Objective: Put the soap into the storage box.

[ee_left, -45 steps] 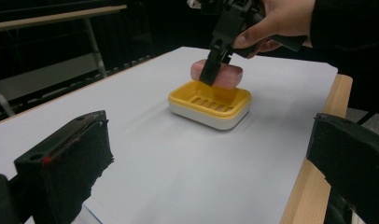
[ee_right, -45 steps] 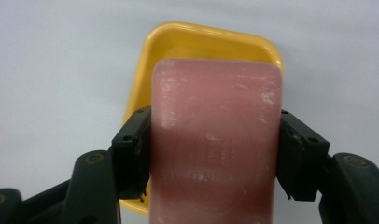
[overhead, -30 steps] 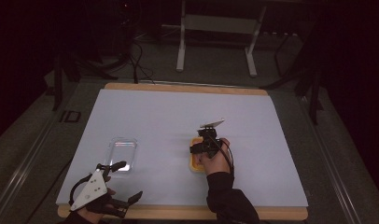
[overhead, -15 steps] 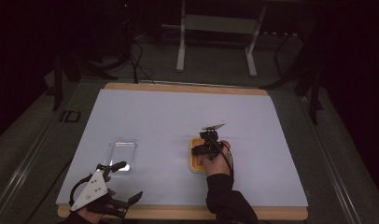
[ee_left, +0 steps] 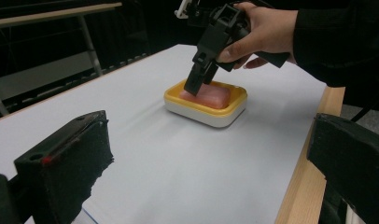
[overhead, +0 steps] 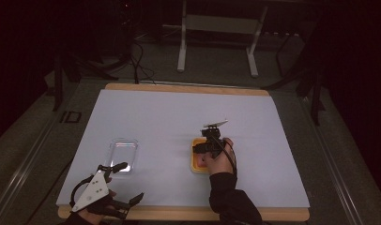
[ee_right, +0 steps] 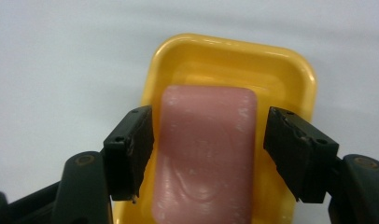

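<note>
1. Leftmost, the left gripper [overhead: 127,185] was seen low at the near edge of the table [overhead: 273,117], jaws spread wide with nothing between them.
2. A clear plastic lid [overhead: 123,149] was noted just ahead of it, lying flat on the white sheet [overhead: 156,117].
3. Further right, the yellow soap dish [ee_right: 201,51] was seen near the table's middle, well apart from the lid.
4. The pink soap bar [ee_right: 206,144] was lying inside the dish.
5. The right gripper [ee_right: 208,149] was pointed down over the bar; its jaws had just been opening, and a small gap was seen on each side of the soap, so the bar was released.
</note>
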A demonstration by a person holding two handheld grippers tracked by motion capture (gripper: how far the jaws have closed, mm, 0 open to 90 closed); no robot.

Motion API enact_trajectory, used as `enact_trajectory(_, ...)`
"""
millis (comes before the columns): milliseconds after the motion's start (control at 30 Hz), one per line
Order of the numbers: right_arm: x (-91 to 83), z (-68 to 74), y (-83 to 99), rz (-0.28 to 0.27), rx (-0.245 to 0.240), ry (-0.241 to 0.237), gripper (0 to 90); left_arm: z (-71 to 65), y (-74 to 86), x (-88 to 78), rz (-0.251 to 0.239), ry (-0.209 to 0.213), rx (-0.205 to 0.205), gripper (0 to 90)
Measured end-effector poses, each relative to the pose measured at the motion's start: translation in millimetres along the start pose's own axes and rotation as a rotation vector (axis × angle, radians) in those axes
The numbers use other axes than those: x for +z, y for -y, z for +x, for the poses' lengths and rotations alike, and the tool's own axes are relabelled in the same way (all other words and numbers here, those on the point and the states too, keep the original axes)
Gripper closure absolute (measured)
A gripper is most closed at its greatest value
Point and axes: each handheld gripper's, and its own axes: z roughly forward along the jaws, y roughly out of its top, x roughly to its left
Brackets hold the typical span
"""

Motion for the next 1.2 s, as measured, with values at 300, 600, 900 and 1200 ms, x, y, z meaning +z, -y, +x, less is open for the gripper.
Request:
enact_trajectory(300,-10.9,-3.2,-4.1,-0.014,-0.049,-0.006,30.0,0.2,0.7,0.0,0.003,-0.003,-0.001,0.2)
enact_trajectory(600,-31.4,-15.0,-10.9,-0.02,-0.103,-0.058,19.8,0.1,2.1,0.2,0.022,-0.015,-0.005,0.2)
enact_trajectory(900,-40.1,-29.1,-14.8,-0.056,-0.243,-0.093,11.3,0.9,4.4,-0.4,0.04,-0.034,-0.009,0.2)
enact_trajectory(1200,-49.6,-44.3,-10.3,-0.079,-0.328,-0.147,12.8,2.6,5.7,-0.9,0.037,-0.031,-0.03,0.2)
